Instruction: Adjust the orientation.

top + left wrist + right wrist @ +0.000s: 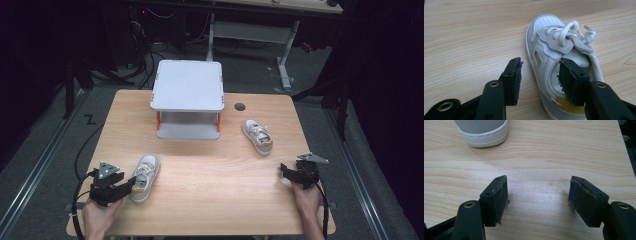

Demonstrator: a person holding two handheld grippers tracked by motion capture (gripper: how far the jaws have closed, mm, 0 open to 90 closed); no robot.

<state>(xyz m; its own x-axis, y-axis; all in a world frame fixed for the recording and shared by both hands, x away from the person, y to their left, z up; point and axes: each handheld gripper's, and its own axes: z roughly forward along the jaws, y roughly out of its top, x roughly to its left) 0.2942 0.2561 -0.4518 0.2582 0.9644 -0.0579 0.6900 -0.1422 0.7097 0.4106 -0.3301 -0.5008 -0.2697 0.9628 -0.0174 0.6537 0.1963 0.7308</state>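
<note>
Black rubber pads face each other across the heel end of the near shoe [554, 62]: in my left gripper view one jaw of my left gripper [541, 77] sits inside the shoe's opening and the other stands outside its side wall, over bare wood. The outer pad has a clear gap to the leather; the inner pad looks close to the lining, though I can't tell from this angle whether it presses on it. So I read the jaws as about half spread with the shoe's wall between them, not clamped. The shoe is white and grey with a yellow patch at the heel, its toe pointing away from the claw and its laces loose beyond the pads.

From the high view, my left gripper [131, 186] sits at the near left of the wooden table [210, 200], and my right gripper [286, 172] at the near right. My right jaws stand wide apart with nothing but wood grain between them.

Ahead of the right claw lies the second shoe [258, 136], its grey heel [482, 131] facing the pads, well apart from them.

Farthest out, beyond both claws, stands a white two-tier rack [188, 97] at the table's far middle.
</note>
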